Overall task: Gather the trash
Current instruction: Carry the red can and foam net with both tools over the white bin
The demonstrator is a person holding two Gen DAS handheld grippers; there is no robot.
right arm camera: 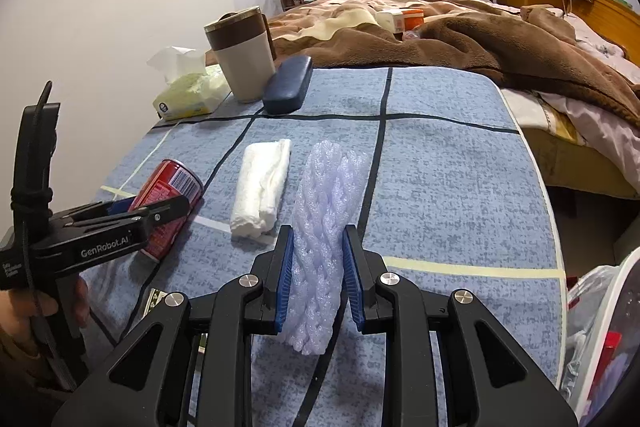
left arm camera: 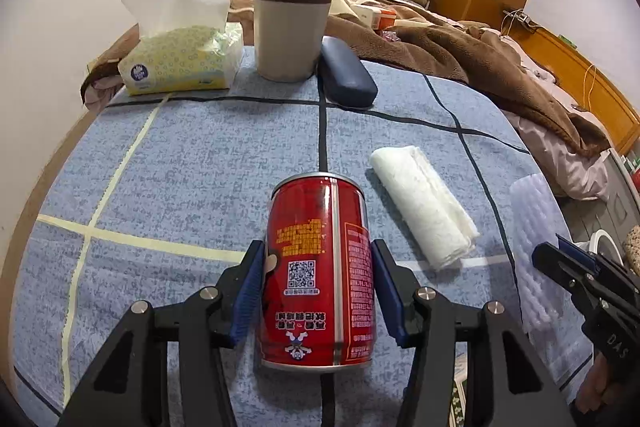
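A red can (left arm camera: pixel 320 275) lies on its side on the blue checked tablecloth (left arm camera: pixel 200 167). My left gripper (left arm camera: pixel 318 257) is shut on it, pads touching both sides; it also shows in the right wrist view (right arm camera: pixel 160 205) on the can (right arm camera: pixel 172 187). A pale purple foam net sleeve (right arm camera: pixel 326 227) lies on the cloth, and my right gripper (right arm camera: pixel 318 239) is shut on it. The sleeve (left arm camera: pixel 536 247) and right gripper (left arm camera: pixel 560 255) show at the right edge of the left wrist view. A folded white paper towel (left arm camera: pixel 424 207) (right arm camera: pixel 262 187) lies between can and sleeve.
At the table's far end stand a tissue pack (left arm camera: pixel 180 63), a brown-and-beige cup (left arm camera: pixel 292 23) and a dark blue glasses case (left arm camera: pixel 346 73). A bed with a brown blanket (right arm camera: pixel 460 39) lies beyond. A white bin with a plastic liner (right arm camera: pixel 600 327) stands at the lower right.
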